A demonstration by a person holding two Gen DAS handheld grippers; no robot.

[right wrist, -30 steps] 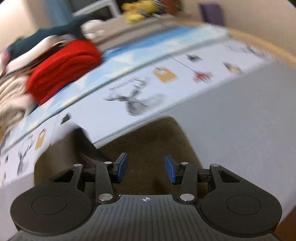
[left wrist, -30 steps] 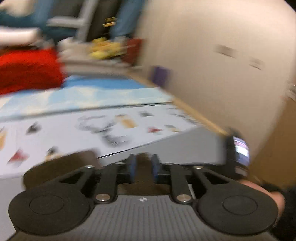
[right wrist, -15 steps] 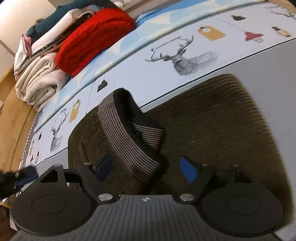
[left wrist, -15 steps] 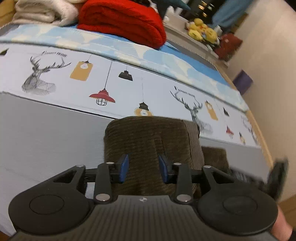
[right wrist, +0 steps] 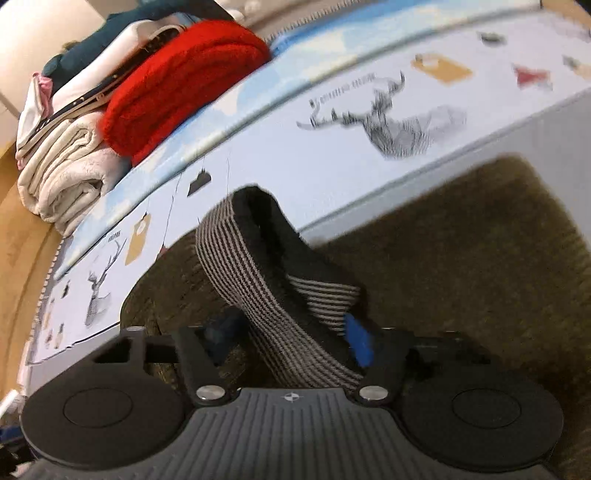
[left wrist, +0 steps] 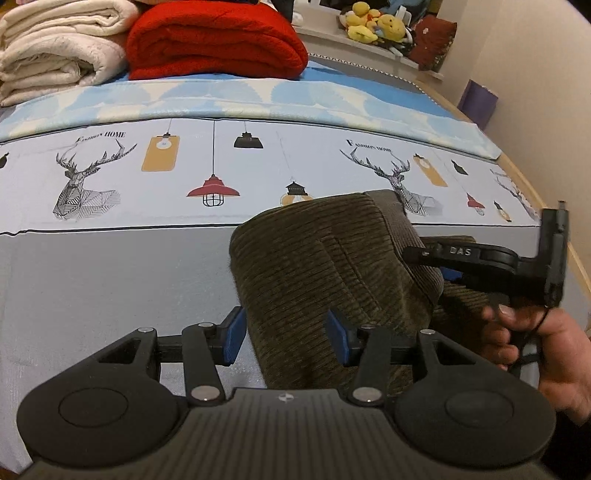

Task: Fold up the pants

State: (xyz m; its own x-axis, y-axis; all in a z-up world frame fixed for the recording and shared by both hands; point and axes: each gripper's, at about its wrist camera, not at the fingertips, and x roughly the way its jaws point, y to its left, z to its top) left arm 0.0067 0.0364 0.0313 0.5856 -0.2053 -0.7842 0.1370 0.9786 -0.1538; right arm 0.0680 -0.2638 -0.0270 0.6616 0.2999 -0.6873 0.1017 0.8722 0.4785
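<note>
Olive corduroy pants (left wrist: 314,266) lie folded on the grey part of the bed. My left gripper (left wrist: 286,339) straddles their near left edge. Its jaws are opening, with fabric between them and a gap at the left pad (left wrist: 232,339). In the right wrist view the pants (right wrist: 461,240) fill the lower right and their striped waistband (right wrist: 236,258) loops upward. My right gripper (right wrist: 291,338) has this band between its jaws, which are closing; the picture is blurred. The left wrist view shows the right gripper (left wrist: 432,266) in a hand (left wrist: 535,343) at the pants' right side.
The bed sheet (left wrist: 147,166) has a deer and lamp print beyond the pants. A folded red blanket (left wrist: 218,40) and white towels (left wrist: 55,48) are stacked at the back. Plush toys (left wrist: 373,24) sit on a shelf. The bed's wooden edge (left wrist: 576,258) runs along the right.
Both views have swung down from a blurred look at the room and onto the pants. The left jaws have widened. The right jaws spread wide, then narrowed around the waistband.
</note>
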